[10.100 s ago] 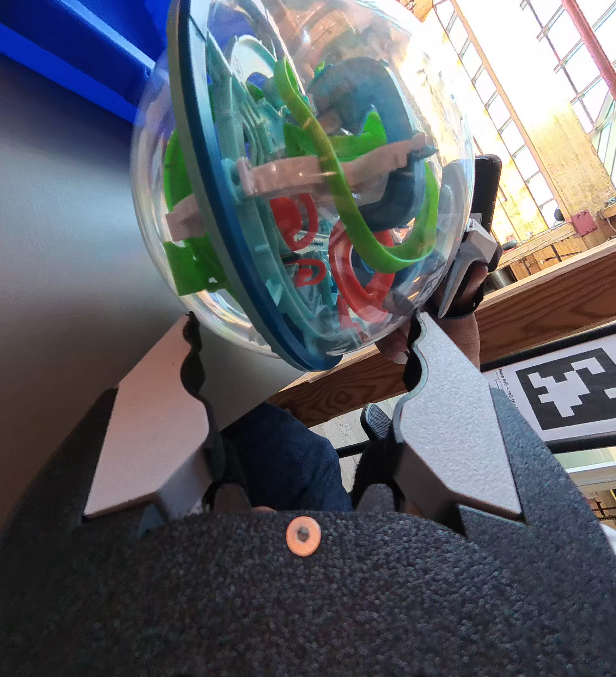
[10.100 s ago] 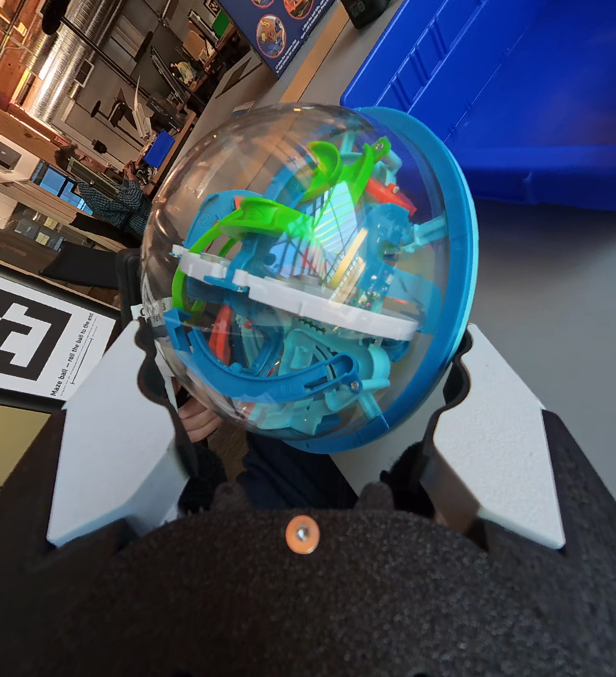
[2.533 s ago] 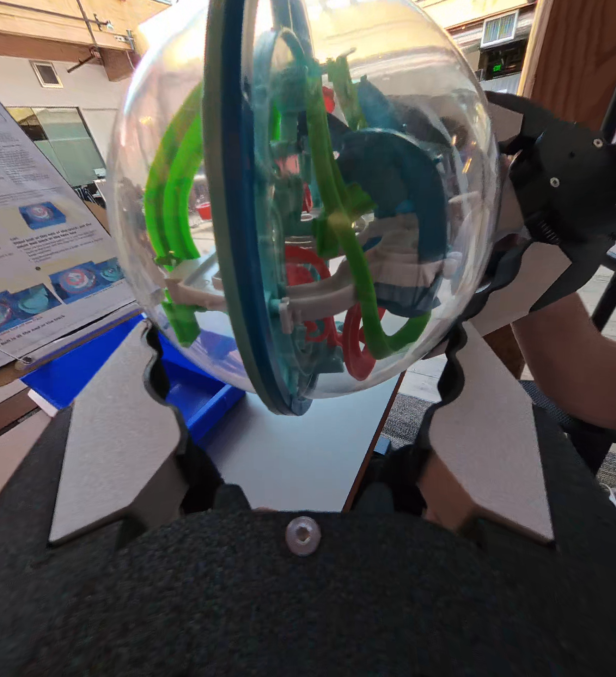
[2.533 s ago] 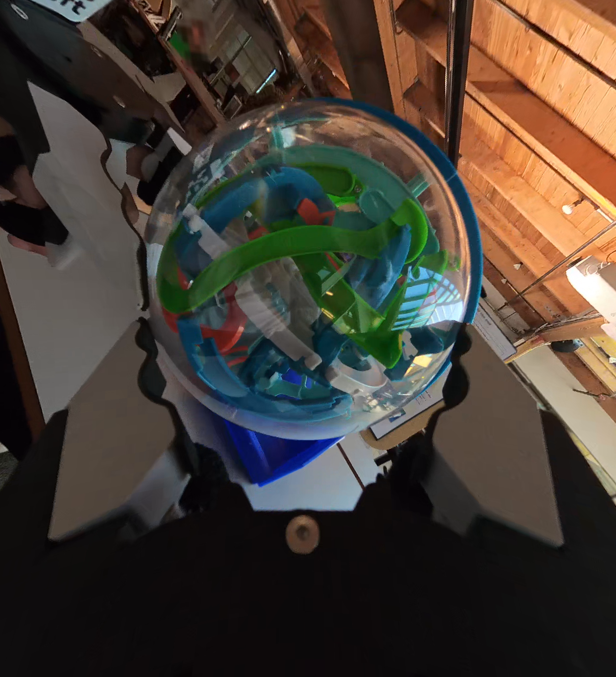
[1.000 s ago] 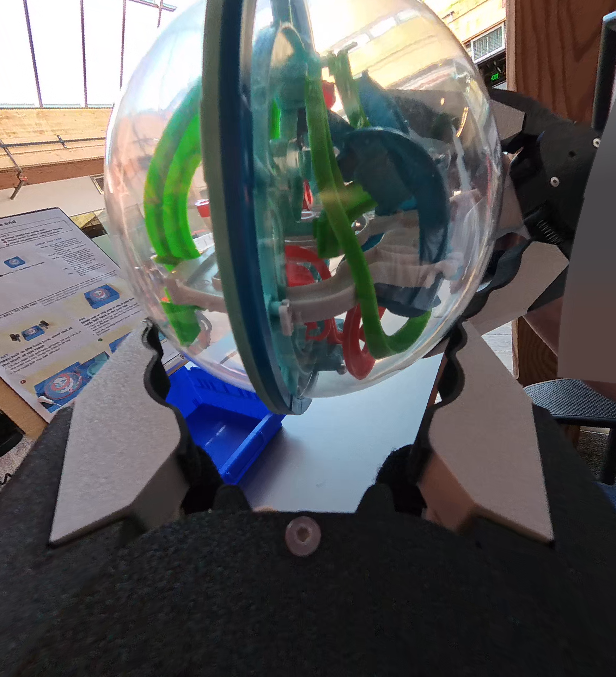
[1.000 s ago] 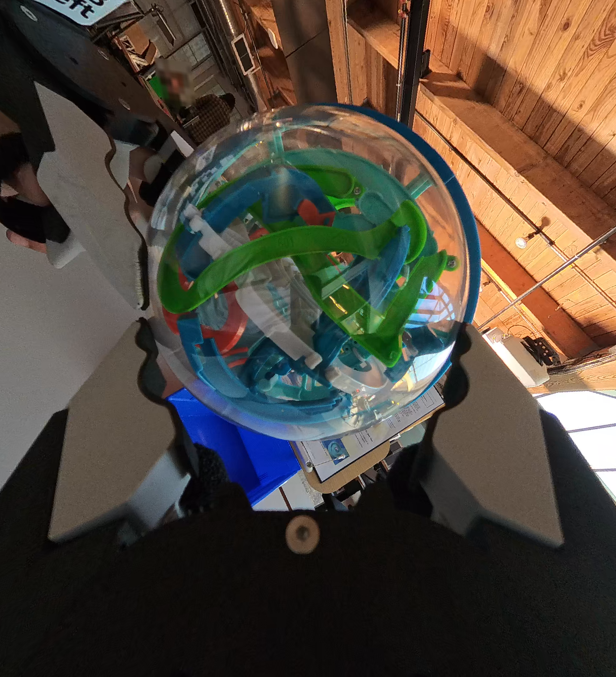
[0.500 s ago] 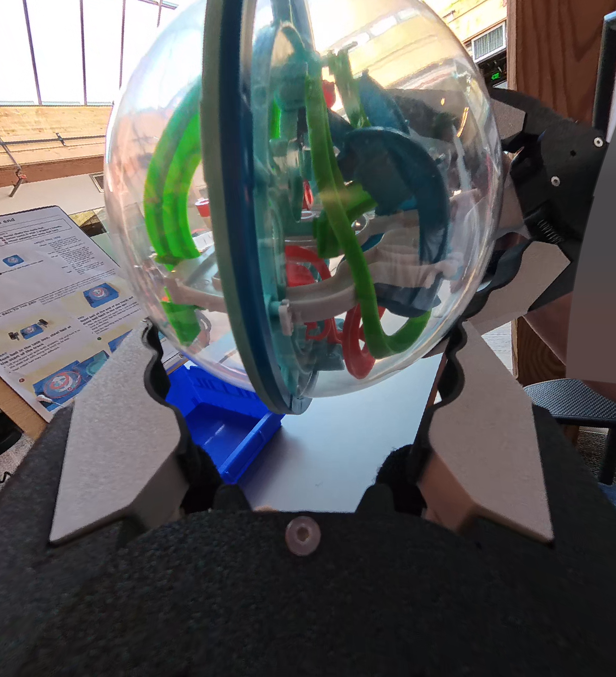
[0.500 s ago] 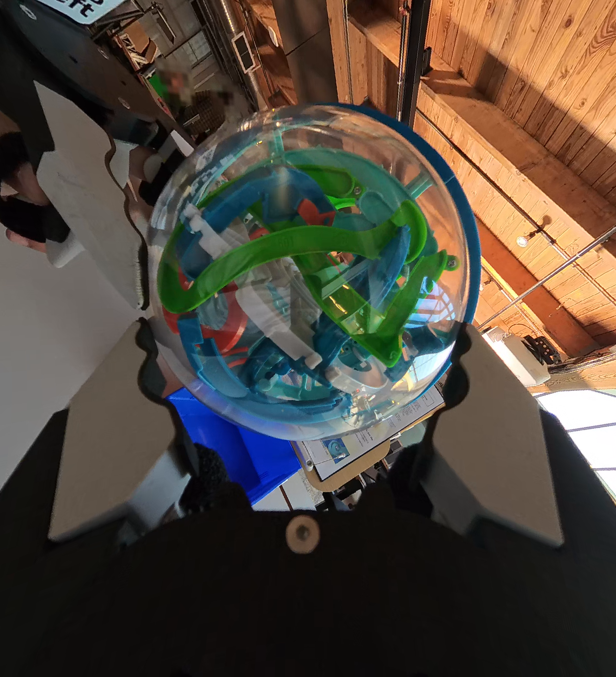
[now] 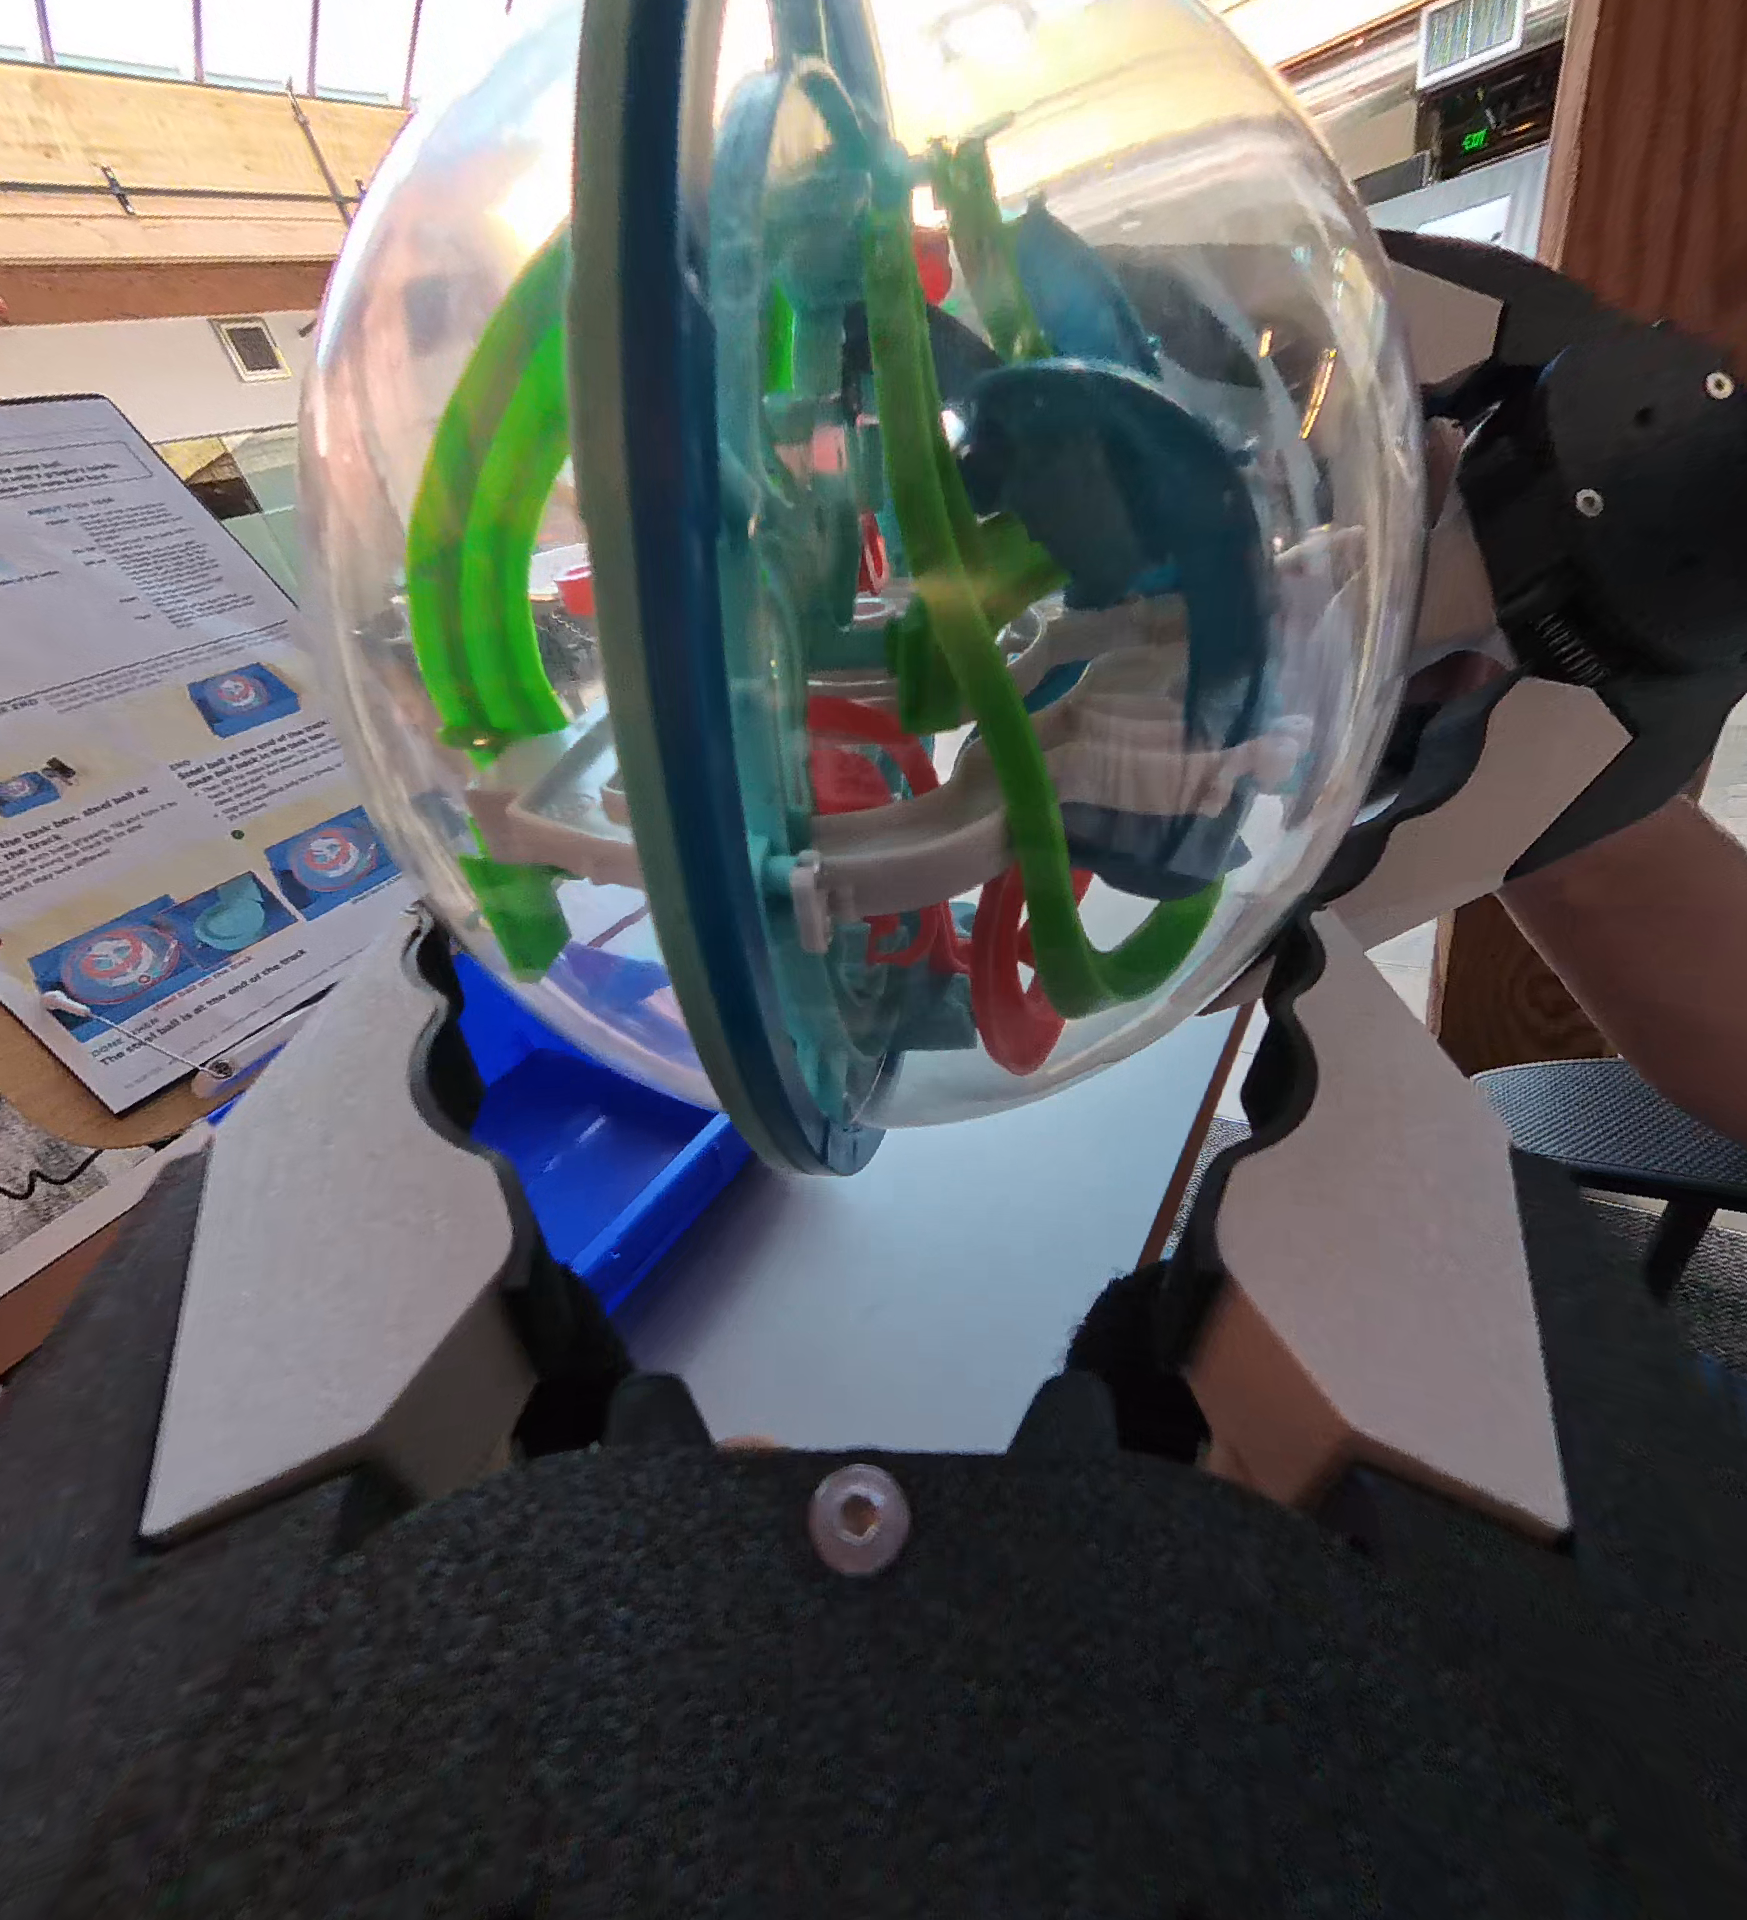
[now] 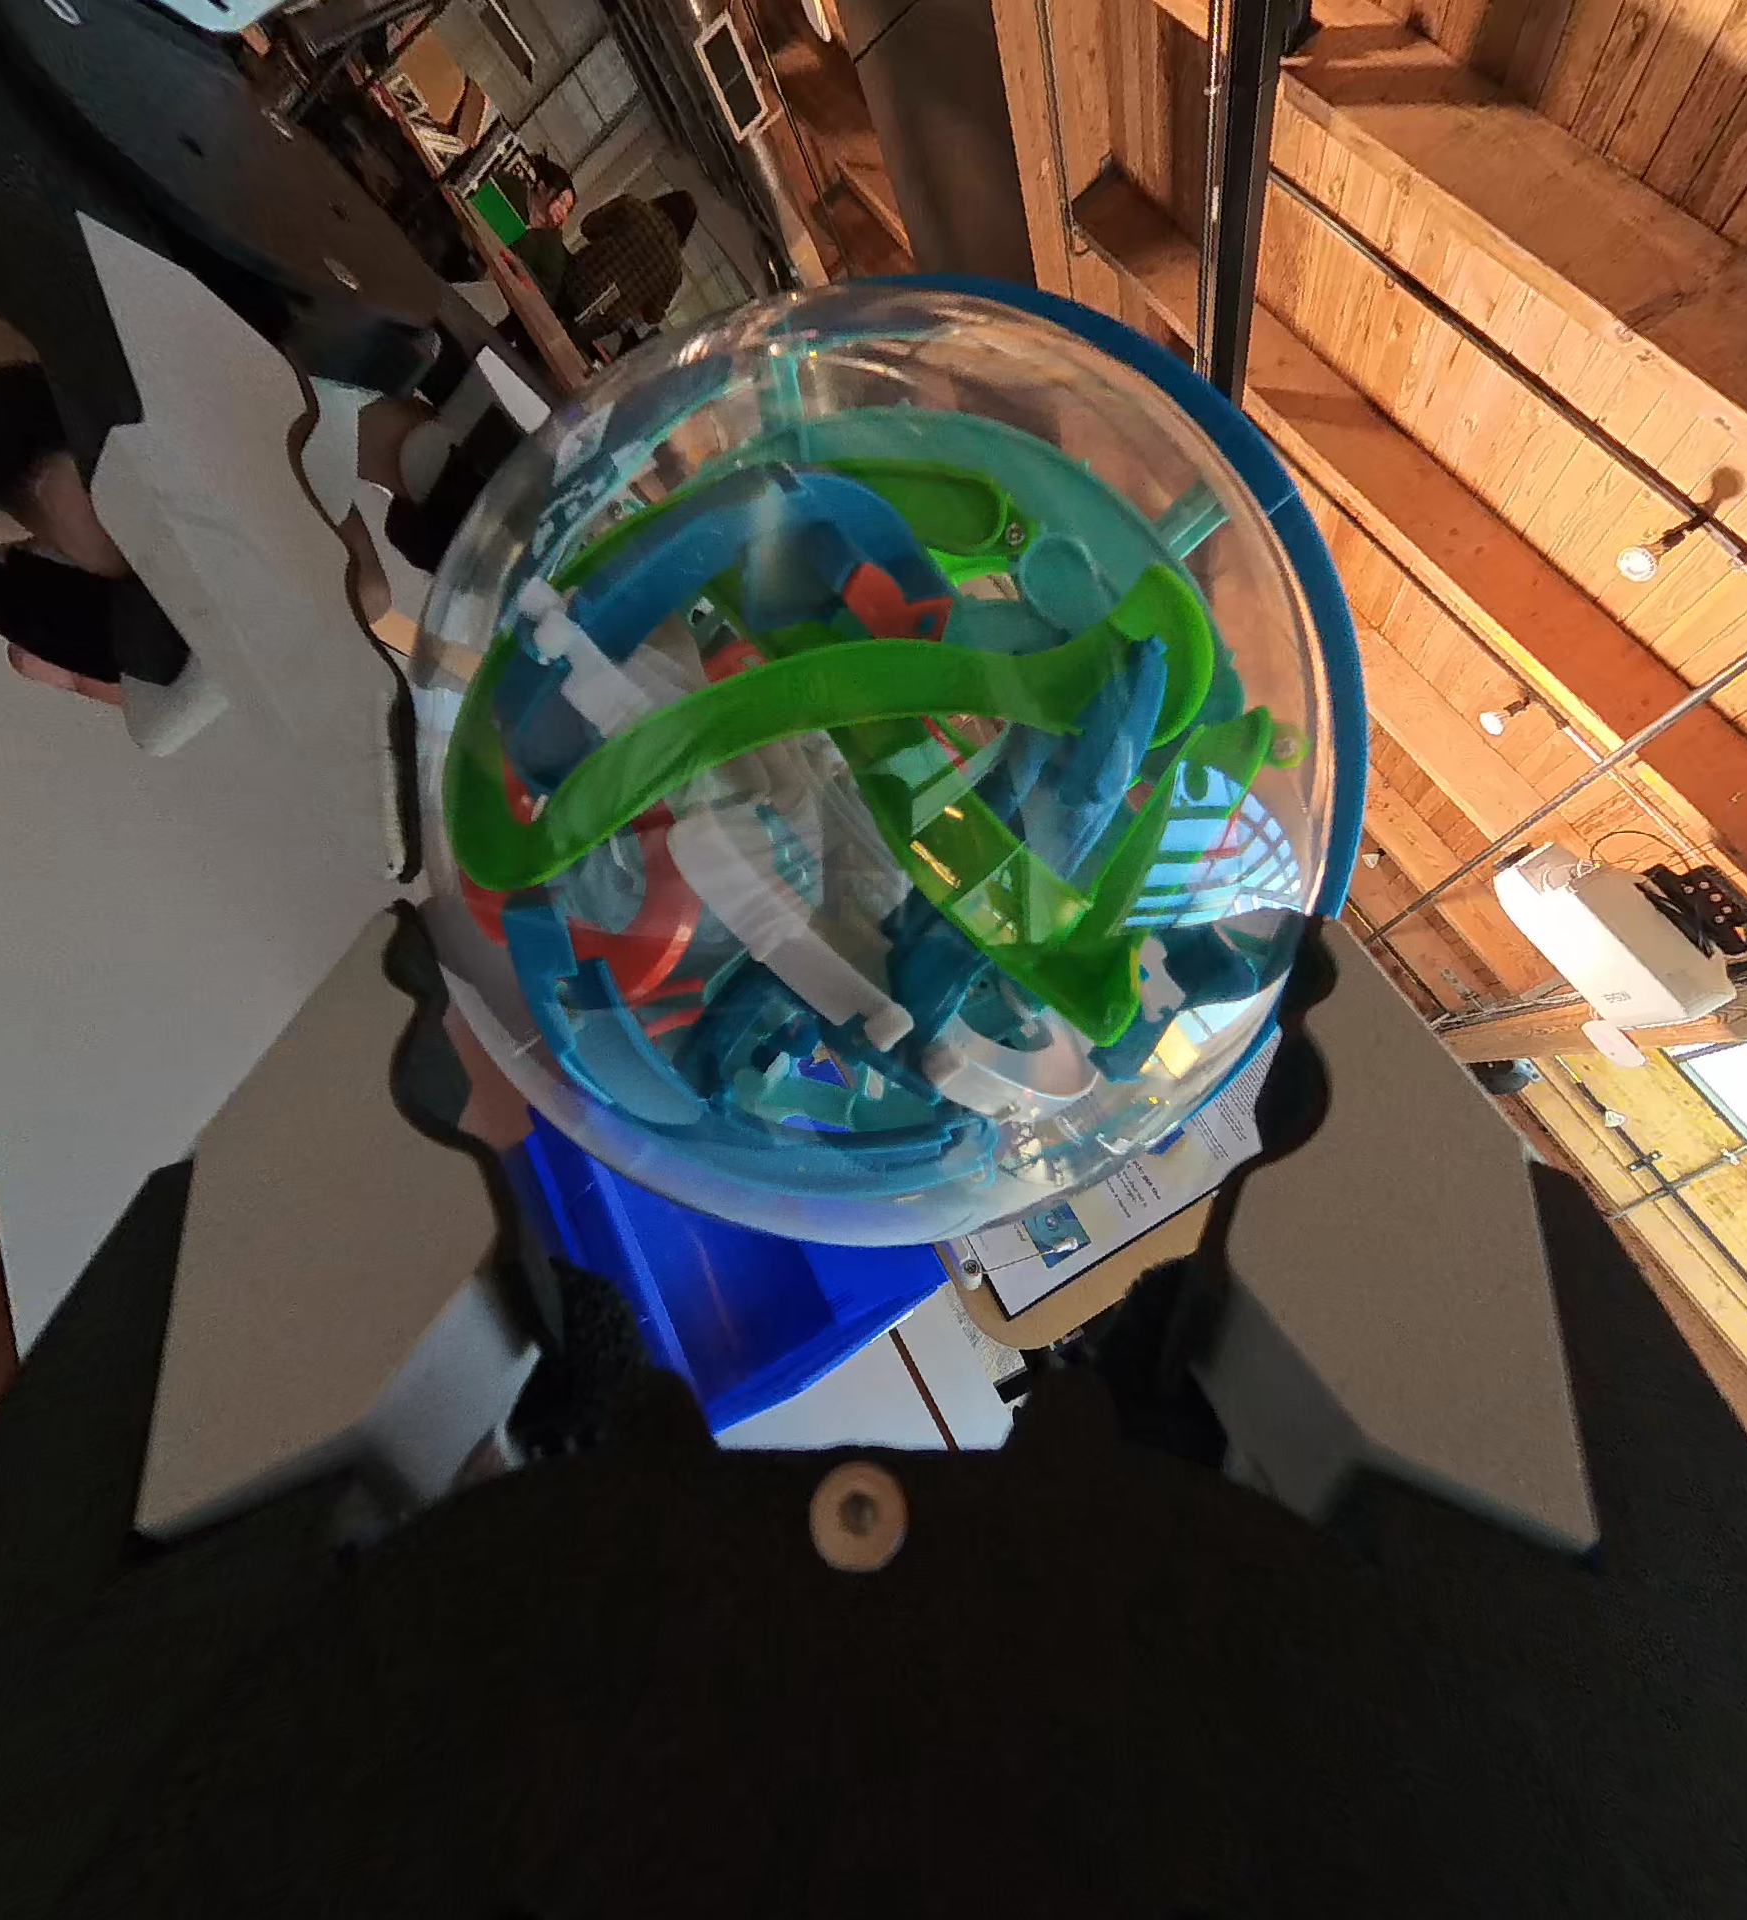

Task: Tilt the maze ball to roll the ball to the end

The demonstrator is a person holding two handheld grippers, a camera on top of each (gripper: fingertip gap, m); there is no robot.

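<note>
The maze ball (image 9: pixel 848 582) is a clear sphere with a blue equator ring and green, blue, red and white tracks inside. It is held in the air above the table. My left gripper (image 9: pixel 858 935) is shut on it, with both wavy black pads pressed against the lower shell. My right gripper (image 10: pixel 853 935) is also shut on the ball (image 10: pixel 879 748) from the other side, and it shows in the left wrist view (image 9: pixel 1575 582) at the right. The left gripper shows in the right wrist view (image 10: pixel 225 499) at the upper left. I cannot make out the small steel ball.
A blue bin (image 9: pixel 588 1132) stands on the grey table (image 9: pixel 910 1299) below the ball. An instruction sheet on a board (image 9: pixel 100 727) leans at the left. A person's forearm (image 9: pixel 1679 935) and a chair (image 9: pixel 1627 1122) are at the right. A wooden ceiling and a projector (image 10: pixel 1617 945) are overhead.
Both grippers have turned together with the ball: the background has shifted in both views, and the forearm and the projector are back in sight. Both grasps are unchanged.
</note>
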